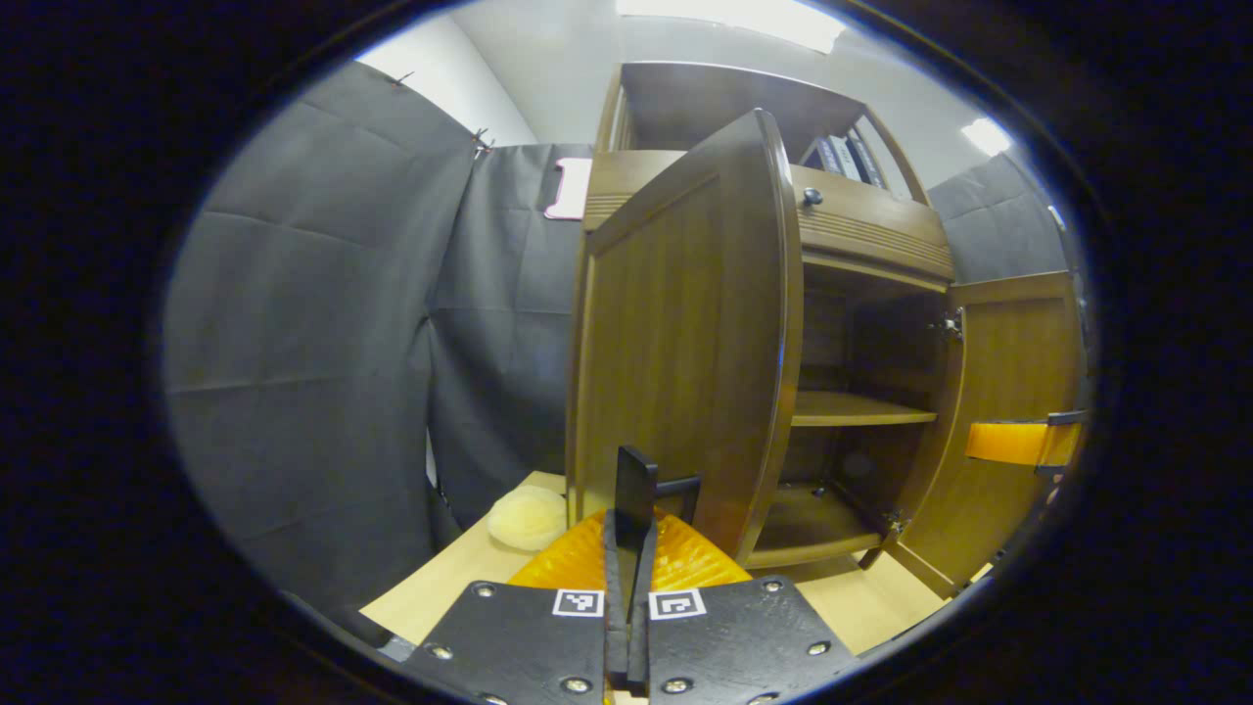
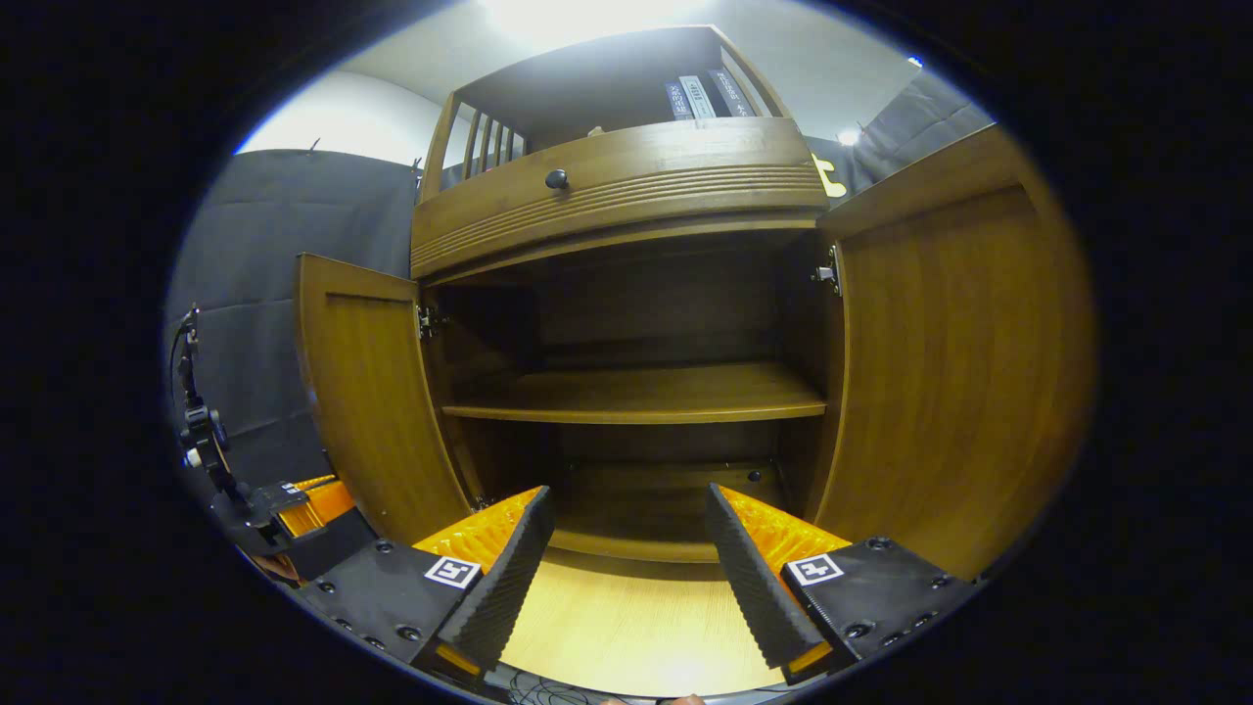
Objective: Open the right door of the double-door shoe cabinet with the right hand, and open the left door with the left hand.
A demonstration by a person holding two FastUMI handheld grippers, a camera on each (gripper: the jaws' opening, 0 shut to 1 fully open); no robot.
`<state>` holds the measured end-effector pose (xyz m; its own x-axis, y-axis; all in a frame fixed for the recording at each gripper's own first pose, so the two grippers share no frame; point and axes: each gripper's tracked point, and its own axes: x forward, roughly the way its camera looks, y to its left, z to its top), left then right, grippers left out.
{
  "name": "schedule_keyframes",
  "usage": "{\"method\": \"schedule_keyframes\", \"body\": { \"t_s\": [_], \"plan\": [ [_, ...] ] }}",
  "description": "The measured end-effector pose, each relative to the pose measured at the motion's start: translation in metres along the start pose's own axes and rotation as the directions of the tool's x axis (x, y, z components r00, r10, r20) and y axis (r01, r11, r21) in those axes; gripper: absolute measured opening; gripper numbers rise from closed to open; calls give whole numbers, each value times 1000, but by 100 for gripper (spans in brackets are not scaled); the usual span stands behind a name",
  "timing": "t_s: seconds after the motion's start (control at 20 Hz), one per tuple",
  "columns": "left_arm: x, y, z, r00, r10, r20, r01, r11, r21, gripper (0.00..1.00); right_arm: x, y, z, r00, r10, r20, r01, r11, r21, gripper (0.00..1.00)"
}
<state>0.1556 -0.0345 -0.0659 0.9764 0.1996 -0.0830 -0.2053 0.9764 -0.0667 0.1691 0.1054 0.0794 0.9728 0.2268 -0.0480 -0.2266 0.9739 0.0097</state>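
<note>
The wooden shoe cabinet [image 2: 626, 186] stands with both doors swung wide. In the left gripper view the left door [image 1: 675, 343] fills the middle, its outer panel facing me. My left gripper [image 1: 636, 470] has its fingers pressed together at that door's thin dark handle [image 1: 688, 487]. The right door [image 1: 1008, 392] stands open farther off, with the right gripper [image 1: 1018, 441] beside it. In the right gripper view my right gripper [image 2: 628, 494] is open and holds nothing, facing the cabinet's inside between the left door [image 2: 362, 411] and the right door [image 2: 950, 372]. The left gripper [image 2: 294, 509] shows low, outside the left door.
Inside are a bare middle shelf [image 2: 636, 392] and a bottom board [image 2: 646, 499]. Above sits a drawer with a round knob [image 2: 557, 179], and books [image 2: 700, 96] stand on top. The cabinet rests on a light wooden tabletop [image 2: 626, 617]. A pale round pad [image 1: 529, 517] lies left of the cabinet.
</note>
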Motion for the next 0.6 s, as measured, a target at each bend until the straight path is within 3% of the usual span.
{"method": "schedule_keyframes", "body": {
  "t_s": [0.2,0.4,0.6],
  "plan": [
    [2,10,5,1000,-20,14,20,999,-47,2,1,1,-3,1000,-1,-16,1,1000,-2,93],
    [3,24,4,999,-28,26,28,1000,-7,2,1,2,-4,1000,0,-21,0,1000,-12,93],
    [4,39,8,995,-86,42,85,996,37,2,1,1,-4,1000,-2,-31,2,1000,-16,93]
  ]
}}
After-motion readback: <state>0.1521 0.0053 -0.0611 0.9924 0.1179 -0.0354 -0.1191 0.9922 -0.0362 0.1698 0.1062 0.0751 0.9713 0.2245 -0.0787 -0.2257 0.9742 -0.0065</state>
